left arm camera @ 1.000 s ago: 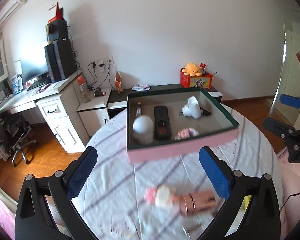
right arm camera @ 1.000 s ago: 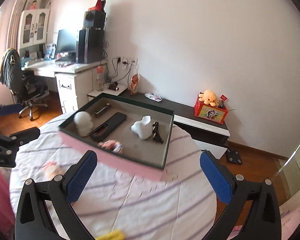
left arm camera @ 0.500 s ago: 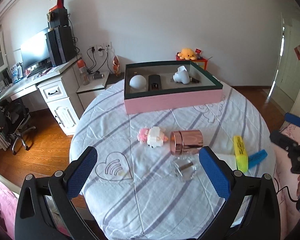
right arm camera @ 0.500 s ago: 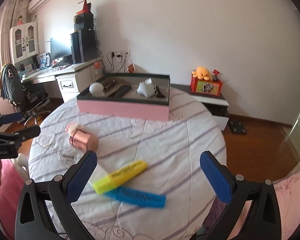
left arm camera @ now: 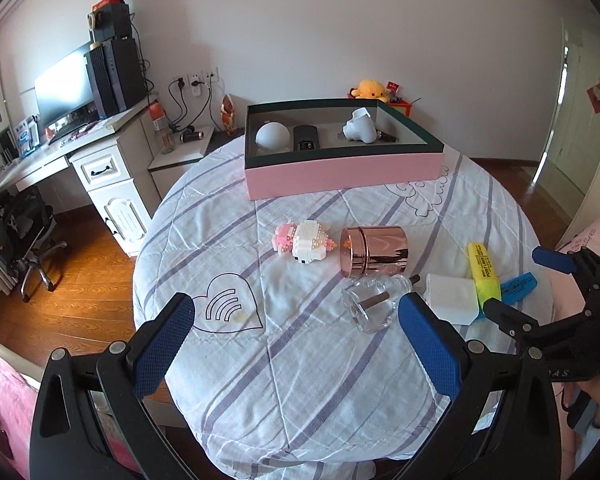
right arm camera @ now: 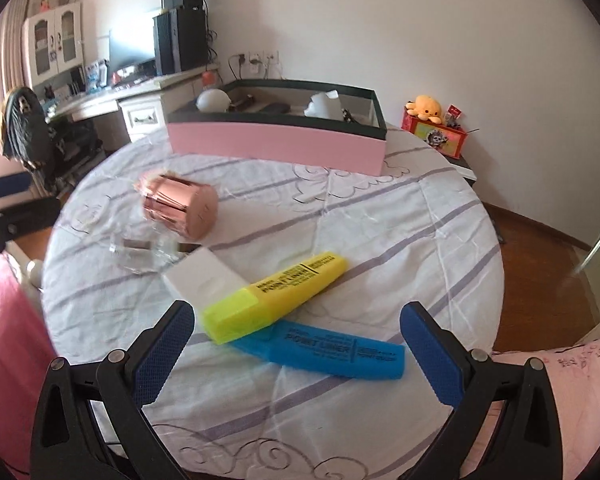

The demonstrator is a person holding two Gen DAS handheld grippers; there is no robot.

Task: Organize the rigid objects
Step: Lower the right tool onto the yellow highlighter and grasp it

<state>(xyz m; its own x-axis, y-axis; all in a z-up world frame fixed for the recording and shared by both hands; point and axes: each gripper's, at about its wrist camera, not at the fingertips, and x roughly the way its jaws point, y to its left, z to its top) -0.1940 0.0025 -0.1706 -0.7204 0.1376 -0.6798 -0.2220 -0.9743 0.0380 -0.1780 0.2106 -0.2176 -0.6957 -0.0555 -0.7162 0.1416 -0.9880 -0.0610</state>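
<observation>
A pink box (left arm camera: 340,170) with a dark green rim stands at the table's far side and holds a white ball (left arm camera: 272,135), a black remote (left arm camera: 306,140) and a white figure (left arm camera: 360,126). On the cloth lie a pink-white brick toy (left arm camera: 304,240), a rose-gold can (left arm camera: 374,250) on its side, a clear glass bottle (left arm camera: 370,306), a white block (left arm camera: 450,298), a yellow highlighter (right arm camera: 276,296) and a blue highlighter (right arm camera: 324,350). My left gripper (left arm camera: 296,340) is open and empty above the near cloth. My right gripper (right arm camera: 296,354) is open and empty, low over the two highlighters.
The round table (left arm camera: 228,360) has a striped white cloth and drops off at its near edge. A desk (left arm camera: 96,160) with a monitor and an office chair (left arm camera: 16,232) stand to the left. A low cabinet with a yellow plush (right arm camera: 426,106) is behind the box.
Both grippers have pulled back from the box toward the near side of the table. The right gripper has dropped lower and closer to the highlighters. Both stay open.
</observation>
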